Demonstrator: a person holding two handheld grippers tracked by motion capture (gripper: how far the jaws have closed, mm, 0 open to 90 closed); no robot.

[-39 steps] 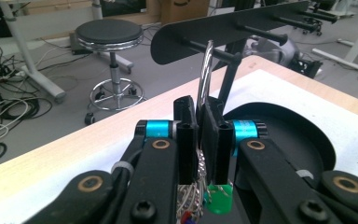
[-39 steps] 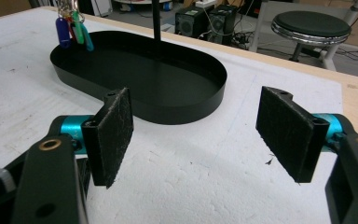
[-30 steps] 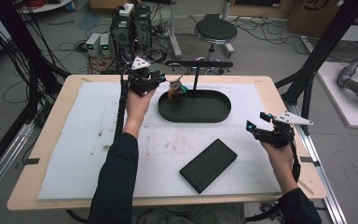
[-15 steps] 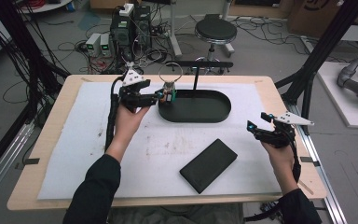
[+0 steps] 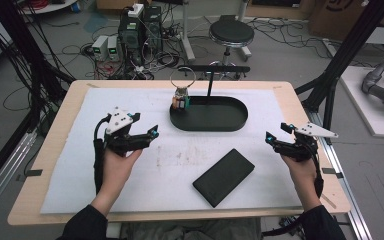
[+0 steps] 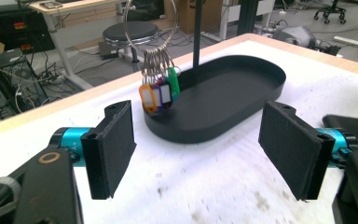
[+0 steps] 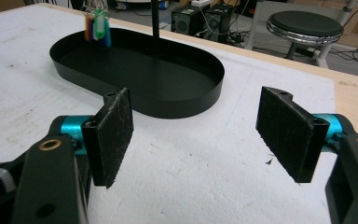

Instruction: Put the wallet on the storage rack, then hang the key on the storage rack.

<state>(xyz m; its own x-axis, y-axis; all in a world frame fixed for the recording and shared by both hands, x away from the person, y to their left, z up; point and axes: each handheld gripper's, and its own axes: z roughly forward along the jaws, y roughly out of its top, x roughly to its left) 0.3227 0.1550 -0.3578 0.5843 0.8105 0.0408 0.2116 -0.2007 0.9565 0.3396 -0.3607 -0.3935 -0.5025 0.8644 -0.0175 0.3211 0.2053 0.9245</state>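
Note:
A steel key ring [image 5: 182, 79] with several coloured tags [image 5: 180, 103] hangs from the left end of the stand's crossbar [image 5: 214, 69], over the left end of the black oval tray [image 5: 230, 125]. In the left gripper view the tags [image 6: 161, 93] dangle just at the tray [image 6: 242, 93]. My left gripper [image 5: 149, 136] hovers over the mat to the near left of the tray. Its jaws have just been opening and hold nothing [image 6: 198, 149]. My right gripper [image 5: 272, 140] stands open and empty near the right edge [image 7: 196, 135], facing the tray [image 7: 144, 70].
A flat black box [image 5: 224, 176] lies on the white mat between the two hands, toward the near side. The stand's post [image 5: 210, 82] rises from the back of the tray. A stool and cabling stand beyond the table's far edge.
The left gripper has drawn back from the key ring toward the near left, and its jaws have opened. The ring stays hanging on the stand. The right hand has kept still.

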